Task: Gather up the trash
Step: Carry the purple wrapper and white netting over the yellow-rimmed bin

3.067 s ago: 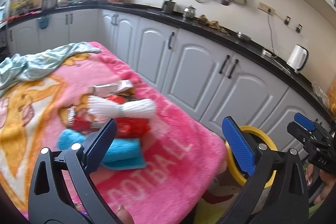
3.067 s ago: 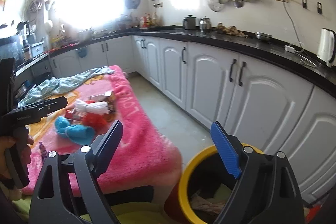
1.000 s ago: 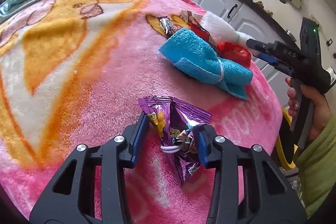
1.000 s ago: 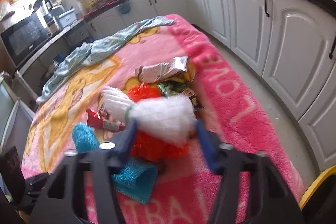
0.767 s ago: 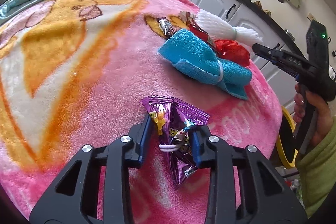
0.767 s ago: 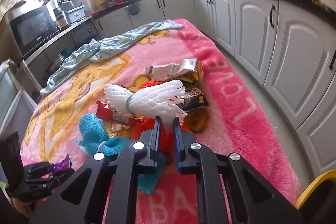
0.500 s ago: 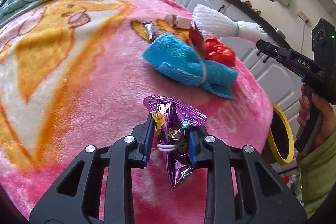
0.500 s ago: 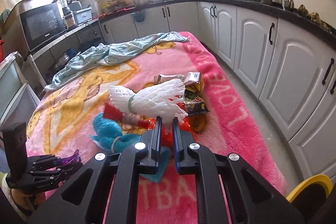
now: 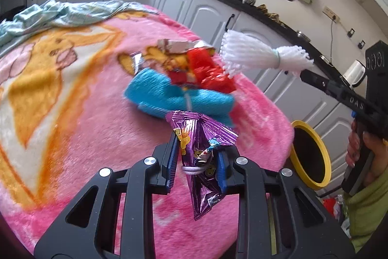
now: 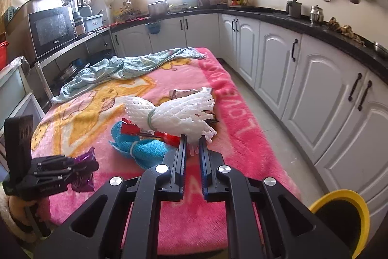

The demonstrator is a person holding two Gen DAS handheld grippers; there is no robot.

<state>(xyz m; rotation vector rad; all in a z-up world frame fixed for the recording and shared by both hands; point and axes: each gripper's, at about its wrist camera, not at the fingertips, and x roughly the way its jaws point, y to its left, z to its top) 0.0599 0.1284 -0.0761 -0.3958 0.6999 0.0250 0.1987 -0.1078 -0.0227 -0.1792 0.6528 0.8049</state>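
Clamped in the left gripper (image 9: 197, 163): a purple snack wrapper (image 9: 202, 157), hanging lengthwise above the pink blanket (image 9: 80, 113). Clenched in the right gripper (image 10: 192, 149): a white foam net (image 10: 174, 114), jutting far-left. Low to the right, nearer that hand: the yellow-rimmed bin (image 10: 339, 220). Farther back, more litter.

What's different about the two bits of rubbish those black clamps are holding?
The purple snack wrapper is shiny, flat foil with cartoon print; the white foam net is plain, fluffy mesh tied with a band. The wrapper hangs downward; the net sticks out sideways. Both are pinched, lifted off the pink blanket.
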